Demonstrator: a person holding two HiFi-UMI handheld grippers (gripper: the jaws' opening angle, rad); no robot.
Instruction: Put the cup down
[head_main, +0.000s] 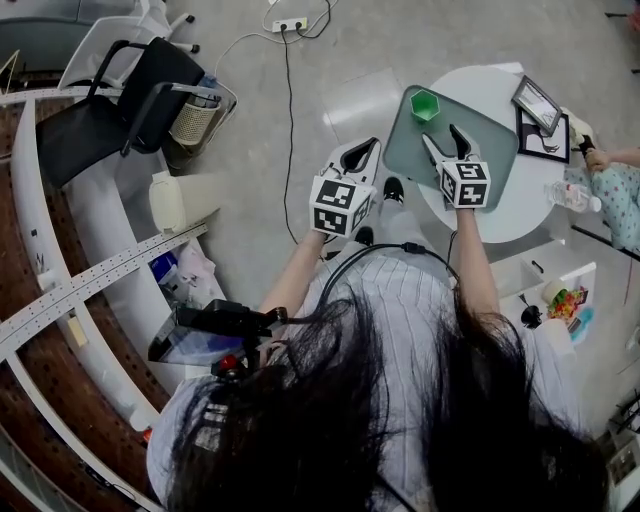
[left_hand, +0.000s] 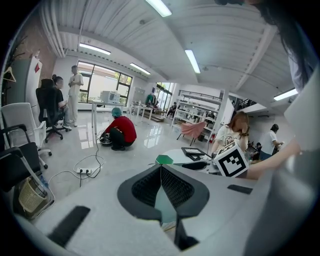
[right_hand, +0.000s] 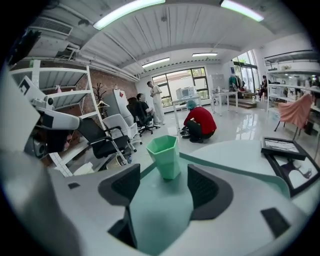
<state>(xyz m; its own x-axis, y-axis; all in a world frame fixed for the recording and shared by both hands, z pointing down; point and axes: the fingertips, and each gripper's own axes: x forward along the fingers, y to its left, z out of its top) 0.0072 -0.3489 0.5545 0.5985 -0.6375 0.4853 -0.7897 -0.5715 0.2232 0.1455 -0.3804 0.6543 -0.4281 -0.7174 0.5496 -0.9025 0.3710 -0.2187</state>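
The cup (right_hand: 165, 156) stands upright on a green mat (head_main: 490, 135) that lies on the round white worktop (head_main: 500, 225), near the mat's far corner. The right gripper (head_main: 447, 145) hangs over the mat just short of the cup. In the right gripper view its jaws are spread apart, and the cup sits beyond their tips rather than between them, so nothing is grasped. The left gripper (head_main: 362, 158) is held off the worktop's edge, over the floor. Its jaws are clenched together on nothing, and the cup shows only as a green speck past their tips.

Judged from this, the putting down is as good as done: the cup rests on its own base, free of both grippers. What seems to remain is the retreat. The right gripper should draw straight back along its own line with its jaws kept wide, so that neither tip brushes the cup's wall. The cup looks light and narrow at the foot, and a sideways knock could tip it. The left gripper has no part to play and need only stay clear.
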